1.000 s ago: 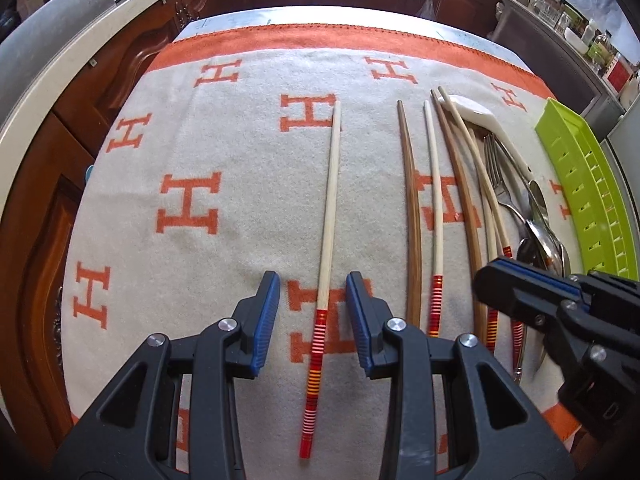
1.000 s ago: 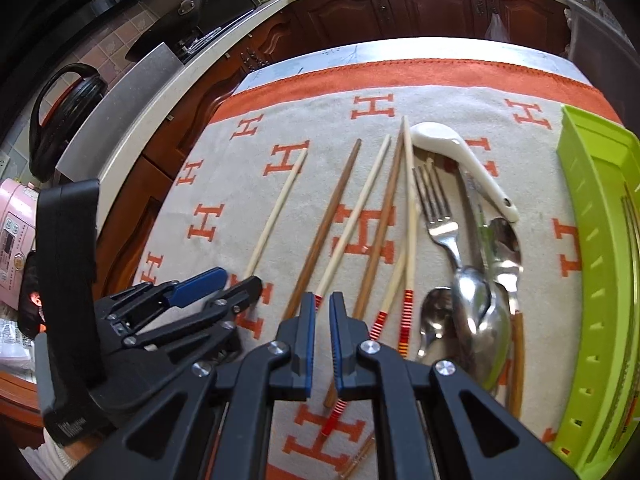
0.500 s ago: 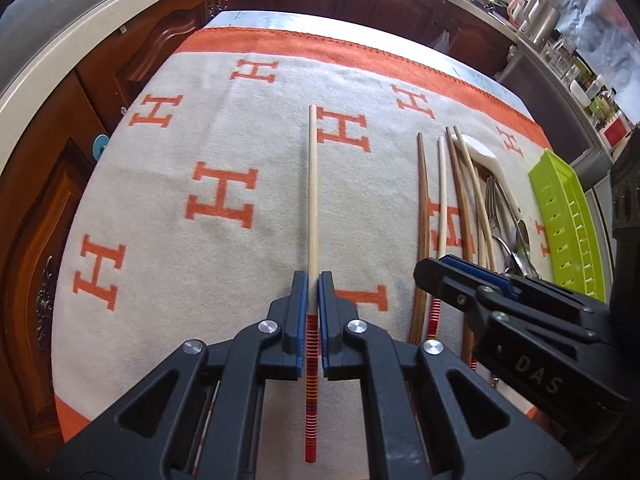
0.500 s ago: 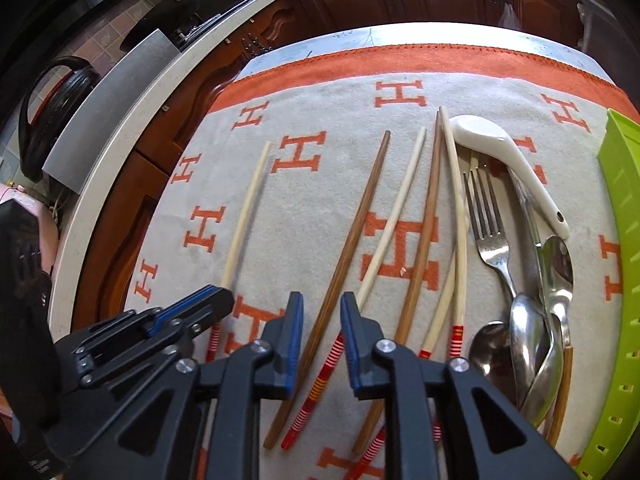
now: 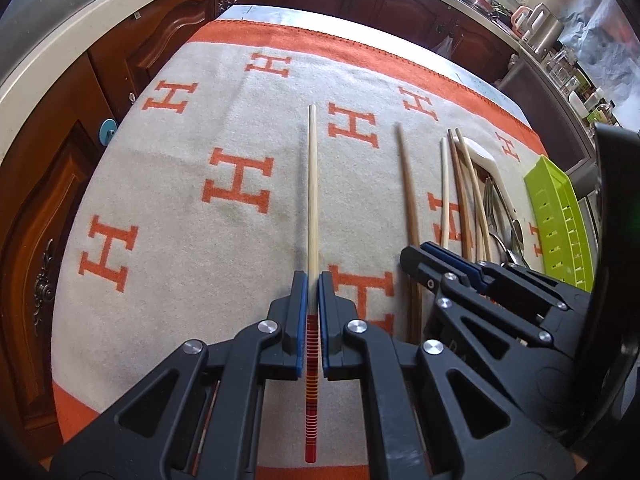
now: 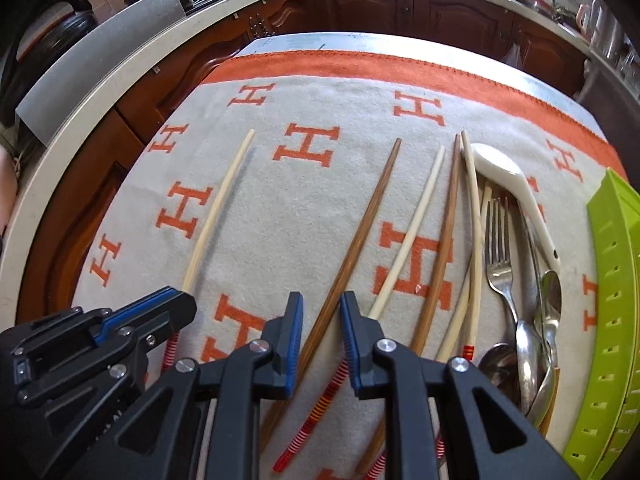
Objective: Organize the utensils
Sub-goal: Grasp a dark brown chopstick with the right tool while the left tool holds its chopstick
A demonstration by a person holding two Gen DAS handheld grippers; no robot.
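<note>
Left gripper (image 5: 313, 280): a second ago spread around the pale chopstick (image 5: 313, 184); now clenched on it just above its red-striped end.
Right gripper (image 6: 320, 308): jaws closing around the dark chopstick (image 6: 360, 224), pads not yet touching.
Other utensils (image 6: 520, 320): heaped beside the green tray (image 6: 612, 264).
Surface: blanket-covered (image 5: 200, 128).
Meaning: first pick secured; sorting barely begun.

left hand-held gripper (image 5: 313, 292) clamped, right hand-held gripper (image 6: 320, 320) closing
</note>
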